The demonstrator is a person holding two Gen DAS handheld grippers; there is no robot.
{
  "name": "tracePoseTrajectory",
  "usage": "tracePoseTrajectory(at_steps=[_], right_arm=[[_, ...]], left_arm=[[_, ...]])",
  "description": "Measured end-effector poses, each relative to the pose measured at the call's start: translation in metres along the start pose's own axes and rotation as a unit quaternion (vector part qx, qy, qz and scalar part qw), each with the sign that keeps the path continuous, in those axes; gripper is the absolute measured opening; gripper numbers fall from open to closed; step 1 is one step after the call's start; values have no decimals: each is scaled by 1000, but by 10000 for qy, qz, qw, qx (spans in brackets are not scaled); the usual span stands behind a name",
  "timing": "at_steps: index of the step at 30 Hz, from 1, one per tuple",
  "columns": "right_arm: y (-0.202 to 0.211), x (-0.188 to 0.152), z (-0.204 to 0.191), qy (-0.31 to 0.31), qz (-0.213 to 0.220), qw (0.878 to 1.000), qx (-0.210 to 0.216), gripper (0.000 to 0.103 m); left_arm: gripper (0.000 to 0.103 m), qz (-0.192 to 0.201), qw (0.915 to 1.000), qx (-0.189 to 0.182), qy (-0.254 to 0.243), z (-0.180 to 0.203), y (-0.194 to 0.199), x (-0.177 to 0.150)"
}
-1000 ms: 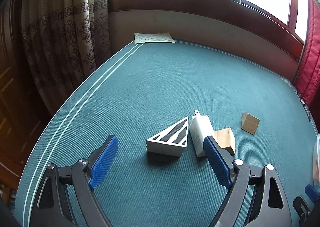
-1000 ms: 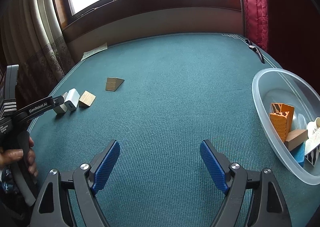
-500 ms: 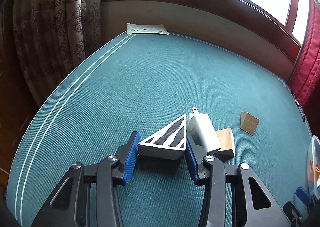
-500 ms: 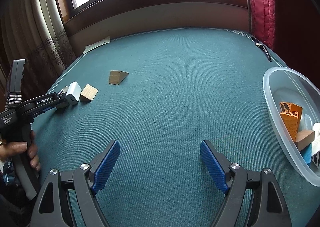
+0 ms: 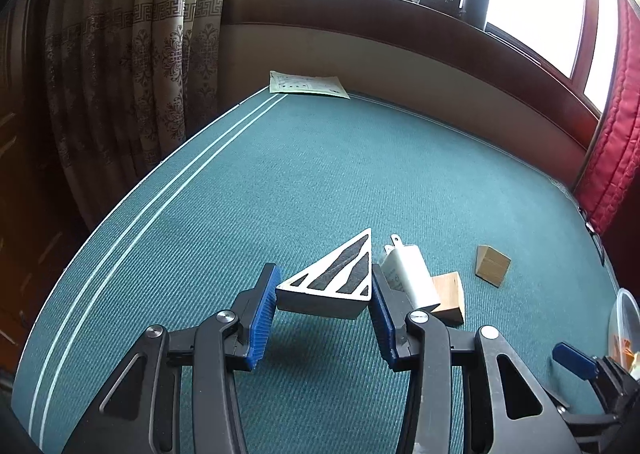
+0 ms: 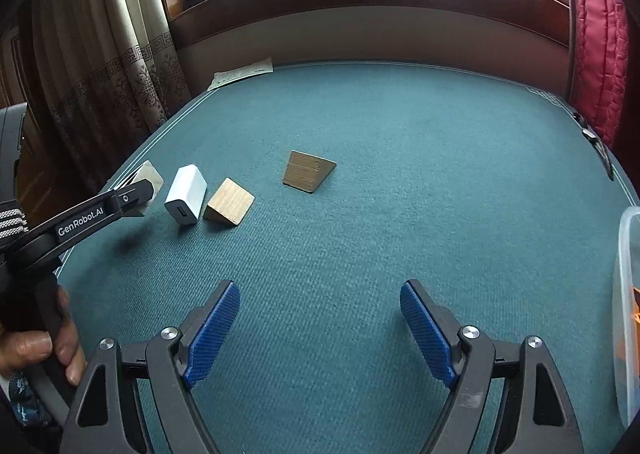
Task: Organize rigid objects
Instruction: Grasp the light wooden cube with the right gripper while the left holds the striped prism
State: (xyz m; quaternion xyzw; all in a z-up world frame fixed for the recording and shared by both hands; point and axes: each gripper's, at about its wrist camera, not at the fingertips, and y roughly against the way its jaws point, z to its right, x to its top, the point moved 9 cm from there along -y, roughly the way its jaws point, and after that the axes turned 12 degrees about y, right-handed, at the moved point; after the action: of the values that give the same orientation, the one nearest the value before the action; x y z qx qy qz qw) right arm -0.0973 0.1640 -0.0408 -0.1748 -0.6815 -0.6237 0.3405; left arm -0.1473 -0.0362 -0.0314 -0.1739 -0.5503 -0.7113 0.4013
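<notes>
The striped triangular block (image 5: pixel 332 286) is held between the fingers of the left gripper (image 5: pixel 322 304), whose blue pads were closing on it a moment ago and now press on its two ends. The block appears lifted just clear of the green surface (image 5: pixel 320 174), since a shadow lies beneath it, though how far it is raised cannot be told. Its long edge runs across from one pad to the other, and its point is turned away from the hand, toward the window.

The relation on which the coming move is judged to turn is the direction of the clear plastic tub (image 5: pixel 624 318): it is seen at the right edge of the left wrist view, well apart from the block, so the block would have to be carried rightward across the surface and over the tub's rim.

Just beside the held block, on its right, a white charger (image 5: pixel 408 274) lies touching a light wooden wedge (image 5: pixel 450 294); a darker wooden wedge (image 5: pixel 493 265) lies farther right, apart from both. The right finger pad is close against the charger, which could be nudged as the block is taken away.

The right gripper (image 6: pixel 320 334) is spread wide with nothing between its fingers, above bare surface; of the two it is the nearer to the tub and to the darker wedge.
</notes>
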Motion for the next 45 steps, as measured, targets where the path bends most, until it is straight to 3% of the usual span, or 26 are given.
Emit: tracePoseTrajectory(at_steps=[19,24,31,45], right_arm=[[-66,64,-45,1365,-173,9902,250,77],[-69,70,-49,1437,-139,9891,301,62],[-64,68,-56,1494,-74,9882,325,36],[-27,28,-40,906,-142,9957,139,36]], left_arm=[[45,-103,9998,-85,179,-5,-2,0],[45,-121,9997,-88,196,-5,-3,1],[45,-133,9997,-102,198,-5,-2,2],[45,-86,9998,-183,89,4,3,0]])
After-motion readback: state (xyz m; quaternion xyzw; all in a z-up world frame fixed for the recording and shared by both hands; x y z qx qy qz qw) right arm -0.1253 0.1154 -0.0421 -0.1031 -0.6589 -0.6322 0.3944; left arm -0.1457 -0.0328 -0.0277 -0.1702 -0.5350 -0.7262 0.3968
